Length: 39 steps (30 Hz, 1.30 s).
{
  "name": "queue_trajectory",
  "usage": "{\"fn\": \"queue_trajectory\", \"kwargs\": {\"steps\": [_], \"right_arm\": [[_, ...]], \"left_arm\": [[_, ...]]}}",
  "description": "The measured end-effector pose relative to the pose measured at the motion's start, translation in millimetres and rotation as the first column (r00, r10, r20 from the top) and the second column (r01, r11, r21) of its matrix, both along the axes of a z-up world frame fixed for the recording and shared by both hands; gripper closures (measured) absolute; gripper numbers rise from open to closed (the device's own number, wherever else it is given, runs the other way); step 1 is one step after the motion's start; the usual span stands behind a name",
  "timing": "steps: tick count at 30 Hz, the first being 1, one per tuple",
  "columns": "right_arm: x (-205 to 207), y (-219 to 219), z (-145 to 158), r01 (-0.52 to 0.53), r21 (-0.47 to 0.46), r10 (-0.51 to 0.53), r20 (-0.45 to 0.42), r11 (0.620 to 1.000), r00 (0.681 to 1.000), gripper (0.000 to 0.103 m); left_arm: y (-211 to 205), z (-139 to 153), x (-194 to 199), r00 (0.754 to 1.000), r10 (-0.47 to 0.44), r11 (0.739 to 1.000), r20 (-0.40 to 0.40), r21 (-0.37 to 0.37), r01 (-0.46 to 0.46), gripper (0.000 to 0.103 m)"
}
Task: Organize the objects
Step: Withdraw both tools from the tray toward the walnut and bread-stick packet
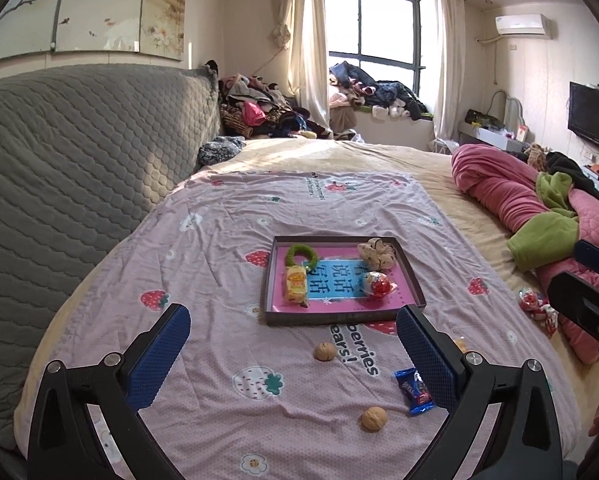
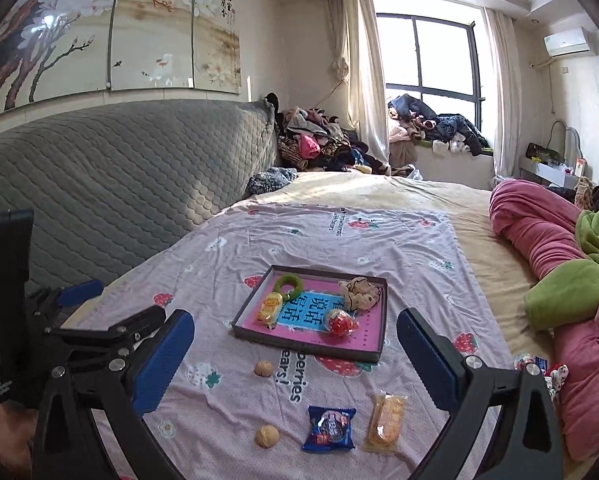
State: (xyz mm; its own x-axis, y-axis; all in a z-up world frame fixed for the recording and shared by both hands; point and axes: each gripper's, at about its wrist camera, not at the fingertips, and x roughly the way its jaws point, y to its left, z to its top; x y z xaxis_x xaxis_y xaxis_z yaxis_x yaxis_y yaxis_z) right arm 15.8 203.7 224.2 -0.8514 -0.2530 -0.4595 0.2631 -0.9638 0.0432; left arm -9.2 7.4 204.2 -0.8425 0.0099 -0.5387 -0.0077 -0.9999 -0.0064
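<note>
Both tongs hang spread and empty over a bed strewn with snacks and a shallow tray.

The left tongs (image 1: 293,334) stand wide apart with nothing between the blue pads; the right tongs (image 2: 295,338) are likewise spread and hold nothing. Just beyond them on the pink strawberry sheet (image 2: 227,264) lie two walnuts (image 2: 266,435), a blue snack packet (image 2: 330,429) and, beside it, a clear pack of yellow biscuits (image 2: 384,421). Farther out sits the dark-rimmed tray (image 2: 311,350) with a pink floor, holding a green ring (image 2: 290,287), a yellow candy pack (image 2: 270,309), a red-and-white egg-shaped sweet (image 2: 339,322) and a beige scrunchie (image 2: 360,292). More wrapped sweets (image 1: 533,304) lie at the sheet's right edge against a pink quilt (image 2: 539,232). A grey quilted headboard (image 2: 119,176) stands to the left.
</note>
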Motion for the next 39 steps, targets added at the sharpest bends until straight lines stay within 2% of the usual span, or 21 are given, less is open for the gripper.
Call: {"fn": "queue_trajectory", "kwargs": {"steps": [7,18,30,39], "right_arm": [[12.3,11.6,-7.8,0.033,0.036,-0.034,0.015,0.999,0.999,0.001],[32.4,42.4,-22.2,0.075,0.051,-0.077,0.035,0.996,0.996,0.001],[25.7,58.5,-56.1,0.104,0.115,-0.113,0.081,0.988,0.990,0.001],[20.9,62.8,-79.9,0.109,0.118,-0.123,0.116,0.987,0.986,0.001]], "left_arm": [[12.3,-4.5,12.0,1.000,-0.025,1.000,0.006,0.002,0.025,0.000],[44.5,-36.6,26.1,0.996,-0.063,0.997,0.061,-0.038,0.066,0.000],[66.1,-82.2,21.5,0.989,-0.081,0.993,0.123,-0.072,0.090,0.000],[75.1,-106.4,23.3,0.981,-0.101,0.989,0.164,-0.086,0.116,0.000]]}}
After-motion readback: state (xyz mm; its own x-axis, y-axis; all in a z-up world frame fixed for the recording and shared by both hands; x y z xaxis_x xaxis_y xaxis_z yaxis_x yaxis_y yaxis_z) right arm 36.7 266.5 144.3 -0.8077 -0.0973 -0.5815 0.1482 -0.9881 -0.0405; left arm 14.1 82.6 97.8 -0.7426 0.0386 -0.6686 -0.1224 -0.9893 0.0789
